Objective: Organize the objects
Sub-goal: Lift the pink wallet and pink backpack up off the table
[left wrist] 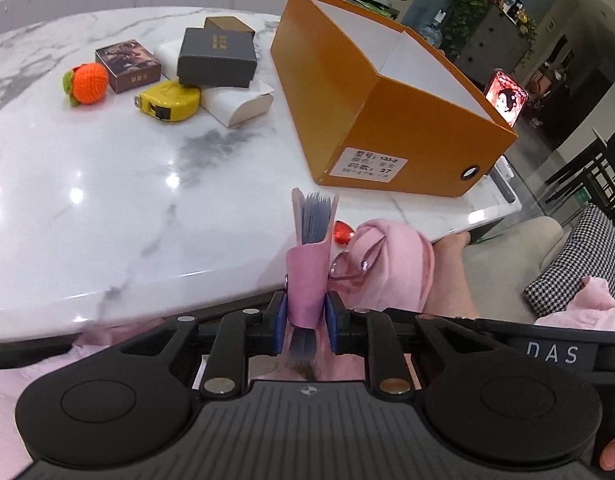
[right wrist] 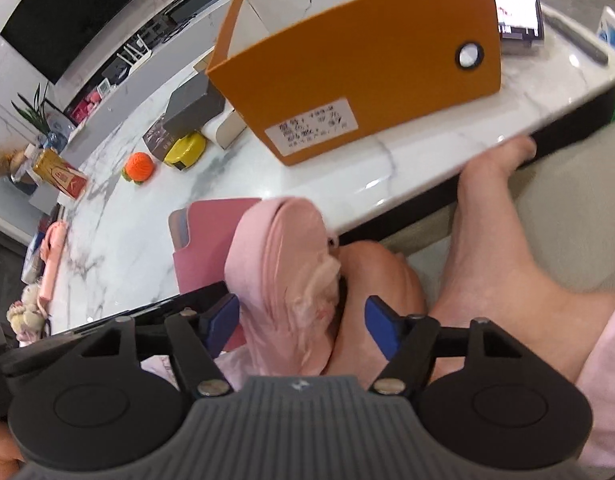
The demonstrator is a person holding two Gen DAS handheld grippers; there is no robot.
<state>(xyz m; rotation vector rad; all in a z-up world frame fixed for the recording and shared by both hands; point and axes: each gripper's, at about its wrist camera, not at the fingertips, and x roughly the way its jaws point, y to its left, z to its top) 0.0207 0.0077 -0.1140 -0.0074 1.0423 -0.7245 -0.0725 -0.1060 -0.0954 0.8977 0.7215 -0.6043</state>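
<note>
My left gripper (left wrist: pixel 307 312) is shut on a pink card wallet (left wrist: pixel 309 264) with grey sleeves fanning out of its top, held upright over the table's near edge. Just right of it hangs a bundled pink cloth (left wrist: pixel 391 264) with a pink ring and a red heart beside it. In the right wrist view that pink cloth (right wrist: pixel 283 264) sits between my right gripper's (right wrist: pixel 303 320) widely spread jaws; the right pad stands clear of it. The pink card wallet (right wrist: pixel 203 240) shows to its left. An open orange shoebox (left wrist: pixel 391 120) (right wrist: pixel 359 76) stands on the marble table (left wrist: pixel 127 200).
At the far left of the table lie a crochet orange (left wrist: pixel 87 82), a brown box (left wrist: pixel 128 65), a black box (left wrist: pixel 216 56), a yellow tape measure (left wrist: pixel 169 101) and a white pillow box (left wrist: pixel 237 106). A lit screen (left wrist: pixel 505 96) stands behind the shoebox. A person's bare limb (right wrist: pixel 503 248) crosses the table edge.
</note>
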